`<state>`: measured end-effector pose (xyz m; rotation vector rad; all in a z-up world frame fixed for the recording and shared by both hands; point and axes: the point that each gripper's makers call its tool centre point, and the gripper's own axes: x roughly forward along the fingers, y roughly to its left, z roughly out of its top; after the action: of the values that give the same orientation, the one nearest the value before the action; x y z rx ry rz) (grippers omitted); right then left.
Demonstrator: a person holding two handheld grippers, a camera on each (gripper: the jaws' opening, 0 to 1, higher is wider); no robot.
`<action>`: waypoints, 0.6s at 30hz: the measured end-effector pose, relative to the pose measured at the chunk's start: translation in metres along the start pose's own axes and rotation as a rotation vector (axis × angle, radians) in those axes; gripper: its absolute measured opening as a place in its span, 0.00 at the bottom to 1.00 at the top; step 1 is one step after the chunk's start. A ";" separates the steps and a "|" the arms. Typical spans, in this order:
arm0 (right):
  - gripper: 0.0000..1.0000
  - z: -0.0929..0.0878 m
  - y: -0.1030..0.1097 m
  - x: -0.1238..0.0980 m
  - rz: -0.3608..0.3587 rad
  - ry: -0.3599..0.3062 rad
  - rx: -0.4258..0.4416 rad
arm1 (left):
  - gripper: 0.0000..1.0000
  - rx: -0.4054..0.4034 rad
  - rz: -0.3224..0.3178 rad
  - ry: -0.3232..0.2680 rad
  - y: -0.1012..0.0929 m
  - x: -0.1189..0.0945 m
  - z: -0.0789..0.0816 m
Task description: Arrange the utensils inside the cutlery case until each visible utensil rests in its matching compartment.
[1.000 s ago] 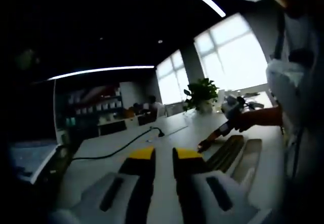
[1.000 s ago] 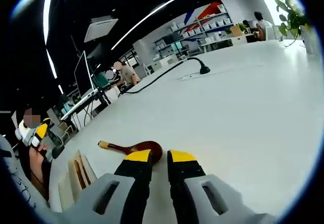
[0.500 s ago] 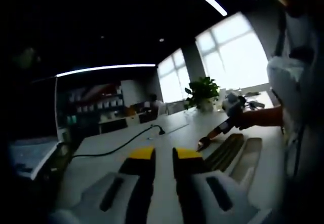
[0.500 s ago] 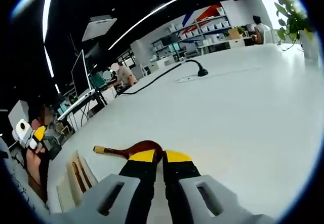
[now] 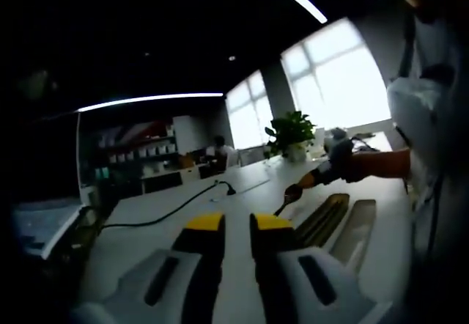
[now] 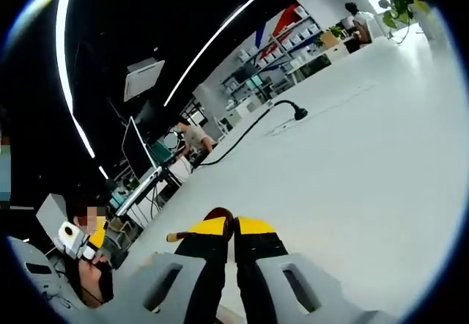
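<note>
A dark wooden spoon is caught by its bowl between the jaws of my right gripper, which is shut on it; the handle sticks out to the left, above the white table. In the left gripper view the right gripper holds the spoon in the air over the wooden cutlery case, whose long compartments lie at the right. My left gripper hovers over the table, open with nothing between its jaws. It appears far left in the right gripper view, the left gripper in a person's hand.
A black cable runs across the table to a socket. A potted plant stands at the far edge by the windows. A monitor and shelves stand beyond the table, with people seated in the background.
My right gripper has shut on the spoon's bowl and lifted the spoon off the table, over the case. The left gripper has stayed where it was.
</note>
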<state>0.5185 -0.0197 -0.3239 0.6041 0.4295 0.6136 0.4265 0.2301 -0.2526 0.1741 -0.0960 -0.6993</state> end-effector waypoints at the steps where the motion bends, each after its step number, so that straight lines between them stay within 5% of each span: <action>1: 0.00 0.000 0.003 -0.001 0.013 -0.006 0.007 | 0.14 0.002 -0.001 0.006 -0.001 0.000 -0.001; 6: 0.00 0.005 0.021 -0.012 0.068 -0.033 0.030 | 0.14 0.003 -0.009 0.018 -0.004 0.001 -0.005; 18: 0.01 -0.011 0.034 -0.028 0.038 -0.052 -0.038 | 0.14 0.037 -0.092 0.072 -0.029 0.021 -0.017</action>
<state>0.4783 -0.0111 -0.3050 0.5917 0.3569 0.6399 0.4271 0.1969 -0.2744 0.2397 -0.0317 -0.7820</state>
